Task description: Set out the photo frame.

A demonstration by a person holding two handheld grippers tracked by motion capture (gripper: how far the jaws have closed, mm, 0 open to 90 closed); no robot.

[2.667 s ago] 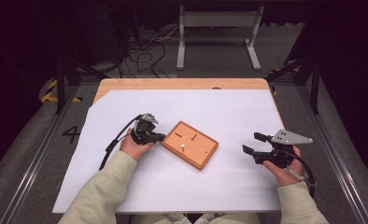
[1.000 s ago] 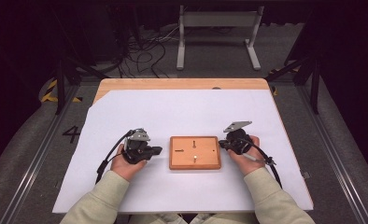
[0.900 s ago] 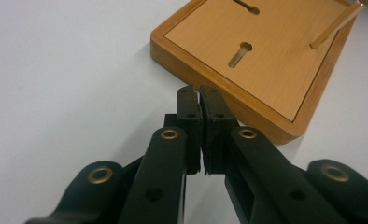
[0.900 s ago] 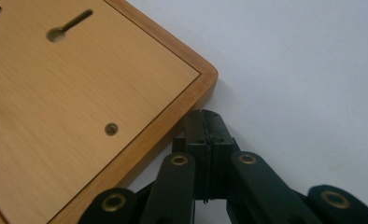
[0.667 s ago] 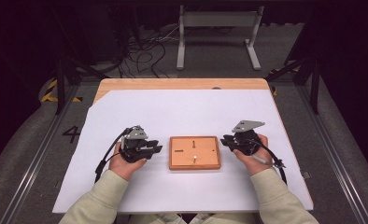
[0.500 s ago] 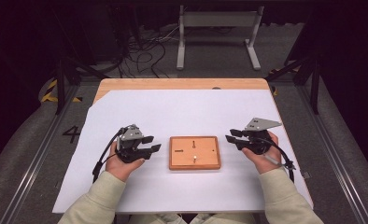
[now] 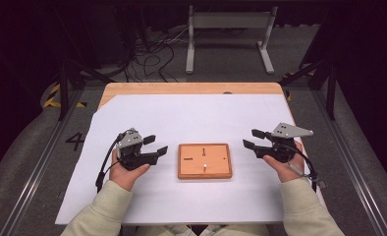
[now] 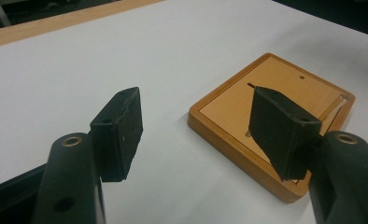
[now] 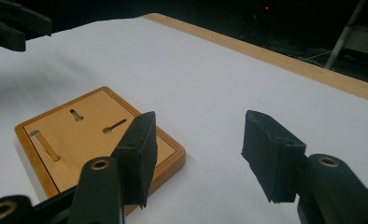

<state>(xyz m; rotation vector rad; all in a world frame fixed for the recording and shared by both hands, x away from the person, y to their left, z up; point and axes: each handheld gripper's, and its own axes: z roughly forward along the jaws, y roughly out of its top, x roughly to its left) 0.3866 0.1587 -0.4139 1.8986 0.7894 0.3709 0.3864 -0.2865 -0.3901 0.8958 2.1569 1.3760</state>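
In the high view the person's sleeves enter at the bottom edge; the left hand holds the left gripper at lower left of centre, its jaws spread apart and holding nothing; the right hand holds the right gripper at lower right of centre, jaws likewise parted and empty, a grey three-cornered plate on top. Between them, just below the frame's centre, the wooden board lies flat on the white sheet, apart from both grippers, with bare sheet on each side of it. The board is an orange-brown rectangle with rounded corners and a raised rim; two dark keyhole slots are cut in its face and a small pale peg stands near its lower middle. In the left gripper view the board sits right of centre, partly behind the right-hand jaw; in the right gripper view it sits at lower left, the peg near its left end. Open white sheet stretches above the board to the wooden table edge across the upper middle. The only readable mark is a dark "4" on the floor at left; beyond the table, cables and a grey metal stand lie toward the top of the frame.
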